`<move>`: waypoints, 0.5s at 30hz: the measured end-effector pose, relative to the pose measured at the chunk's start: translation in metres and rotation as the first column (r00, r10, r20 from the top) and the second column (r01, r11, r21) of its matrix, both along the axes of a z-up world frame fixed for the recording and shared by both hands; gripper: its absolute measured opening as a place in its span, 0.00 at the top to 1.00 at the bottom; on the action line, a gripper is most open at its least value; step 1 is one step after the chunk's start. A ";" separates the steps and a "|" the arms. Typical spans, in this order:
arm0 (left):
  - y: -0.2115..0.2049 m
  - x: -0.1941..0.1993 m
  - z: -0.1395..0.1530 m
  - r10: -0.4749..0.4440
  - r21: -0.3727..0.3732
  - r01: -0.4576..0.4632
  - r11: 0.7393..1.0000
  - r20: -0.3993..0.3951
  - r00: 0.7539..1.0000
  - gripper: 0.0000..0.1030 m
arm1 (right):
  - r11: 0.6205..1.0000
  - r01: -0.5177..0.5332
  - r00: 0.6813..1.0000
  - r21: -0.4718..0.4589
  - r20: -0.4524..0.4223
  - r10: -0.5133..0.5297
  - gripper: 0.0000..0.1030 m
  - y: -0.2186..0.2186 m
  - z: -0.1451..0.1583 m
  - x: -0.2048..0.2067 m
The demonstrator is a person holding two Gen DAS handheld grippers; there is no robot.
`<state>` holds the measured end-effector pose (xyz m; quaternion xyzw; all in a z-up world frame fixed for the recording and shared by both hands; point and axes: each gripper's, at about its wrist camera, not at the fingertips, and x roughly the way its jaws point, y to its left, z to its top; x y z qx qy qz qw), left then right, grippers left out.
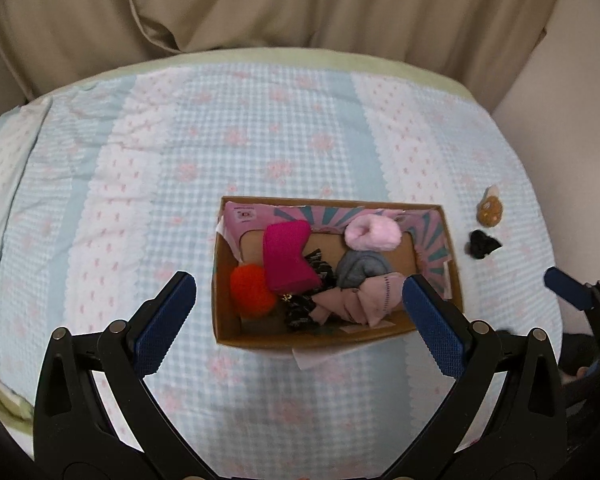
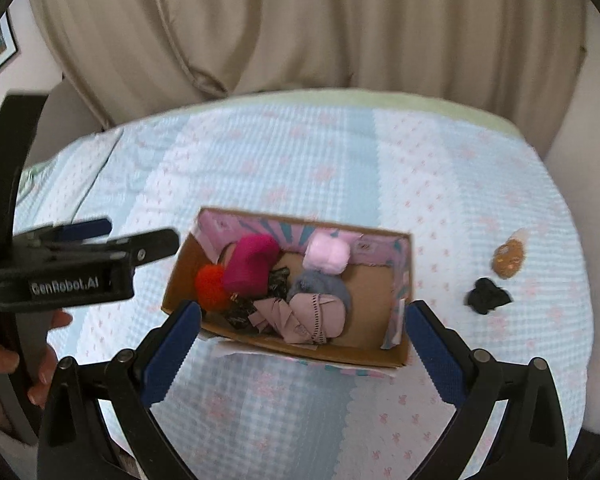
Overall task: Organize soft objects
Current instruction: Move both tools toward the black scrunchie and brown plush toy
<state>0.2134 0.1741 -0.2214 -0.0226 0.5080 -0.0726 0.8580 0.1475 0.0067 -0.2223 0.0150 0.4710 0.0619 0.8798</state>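
Both the left hand-held gripper (image 1: 300, 308) and the right hand-held gripper (image 2: 304, 332) hang with fingers spread wide, gripping nothing. Just beyond their tips a cardboard box (image 2: 396, 354) on the bed (image 1: 260, 140) holds soft items. Farther right, outside the box, lie a black cloth (image 2: 487, 296) and a brown plush toy (image 2: 510, 258).

Soft even daylight, slight blur, fisheye-warped edges
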 end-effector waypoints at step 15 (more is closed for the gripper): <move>-0.064 -0.055 0.067 -0.007 -0.041 0.012 0.999 0.125 0.992 0.00 | 0.970 0.242 0.957 -0.011 0.170 -0.237 0.01 -0.106 0.091 -0.057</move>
